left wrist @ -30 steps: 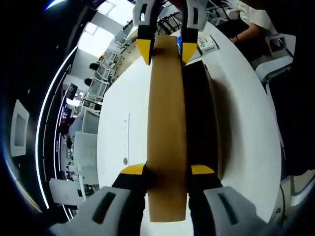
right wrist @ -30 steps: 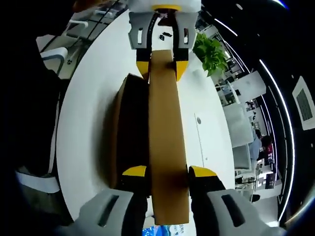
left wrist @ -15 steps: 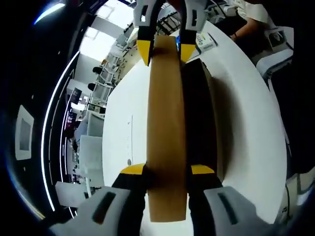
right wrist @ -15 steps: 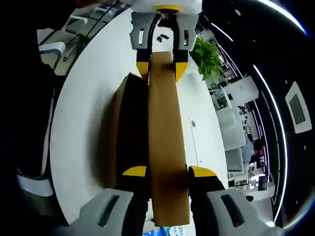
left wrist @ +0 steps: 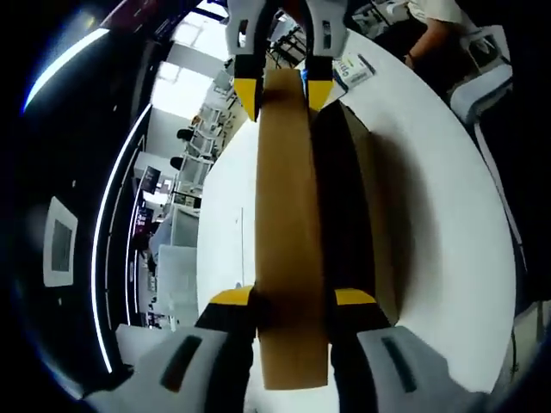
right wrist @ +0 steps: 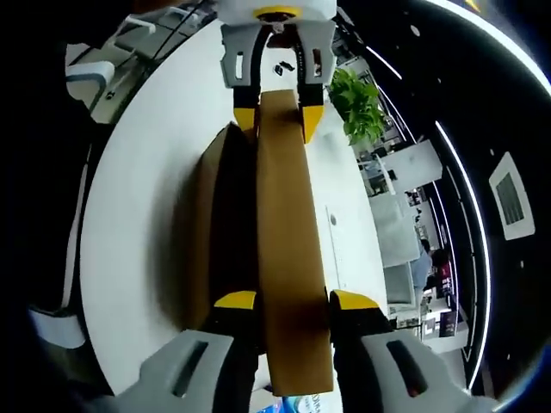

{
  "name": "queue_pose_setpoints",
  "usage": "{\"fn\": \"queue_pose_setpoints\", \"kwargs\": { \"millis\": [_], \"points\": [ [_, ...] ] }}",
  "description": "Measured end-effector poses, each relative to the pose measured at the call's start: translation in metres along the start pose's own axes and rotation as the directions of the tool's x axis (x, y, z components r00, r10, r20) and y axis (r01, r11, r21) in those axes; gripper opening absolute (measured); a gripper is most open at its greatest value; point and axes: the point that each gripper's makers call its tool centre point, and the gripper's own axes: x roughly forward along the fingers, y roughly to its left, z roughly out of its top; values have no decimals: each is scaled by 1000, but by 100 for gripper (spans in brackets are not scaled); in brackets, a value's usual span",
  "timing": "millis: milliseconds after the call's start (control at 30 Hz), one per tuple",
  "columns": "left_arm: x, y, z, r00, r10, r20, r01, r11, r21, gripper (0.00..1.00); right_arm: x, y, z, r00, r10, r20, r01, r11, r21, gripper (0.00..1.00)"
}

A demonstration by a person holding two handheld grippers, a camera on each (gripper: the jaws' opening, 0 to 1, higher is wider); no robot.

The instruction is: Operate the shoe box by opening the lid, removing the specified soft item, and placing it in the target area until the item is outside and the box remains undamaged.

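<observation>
Left gripper view: left gripper [left wrist: 293,301] closed on one end of the brown cardboard lid [left wrist: 288,215], yellow-tipped jaws pressed against both faces of the panel. Right gripper [left wrist: 277,86] clamped on the far end of the same lid, coming in from the top of the view. Lid raised and standing roughly on edge above the shoe box [left wrist: 357,215], whose dark interior lies just beside it; whether the two touch along a hinge cannot be told. Box sitting on the white round table [left wrist: 448,206], toward the middle, with bare surface out to the curved edge. Soft item not discernible inside the dark cavity; contents too shadowed to tell.

Right gripper view: right gripper [right wrist: 291,303] gripping the near end of the lid [right wrist: 288,206], jaws tight on the cardboard. Left gripper [right wrist: 269,103] holding the opposite end. Box [right wrist: 215,215] open on the other side of the panel here, resting on the table [right wrist: 129,215]. Green potted plant [right wrist: 360,101] beyond the table's far edge.

Judged step: lifting the lid clear. To do well: keep both ends level and moving together, avoid twisting or bowing the panel, lift straight away from the box walls, no harder squeeze than needed to prevent creasing, then set it down on bare table beside the box
</observation>
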Motion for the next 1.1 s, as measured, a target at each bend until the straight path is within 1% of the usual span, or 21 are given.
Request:
{"fn": "queue_pose_setpoints", "kwargs": {
  "millis": [167, 233, 400, 600, 800, 1100],
  "points": [
    [1, -3, 2, 999, 49, 9, -49, 999, 11, 32, 0, 5, -3, 999, -26, -22, 26, 1000, -2, 31],
    [0, -5, 2, 998, 58, 12, -58, 998, 10, 32, 0, 8, -3, 999, -35, -22, 35, 999, -9, 31],
    [0, -10, 2, 998, 63, 11, -63, 998, 21, 33, 0, 12, -3, 998, -53, -20, 52, 998, -27, 31],
    [0, -13, 1, 997, 70, 29, -71, 997, 27, 33, 1, 16, -2, 996, -83, -14, 83, 996, -40, 31],
    [0, -19, -1, 997, 67, 24, -67, 997, 22, 32, 4, 22, -2, 995, -98, -15, 98, 994, -50, 31],
    [1, -29, -1, 995, 95, 10, -95, 995, 42, 32, 4, 30, -2, 989, -145, -19, 143, 987, -71, 31]
  ]
}}
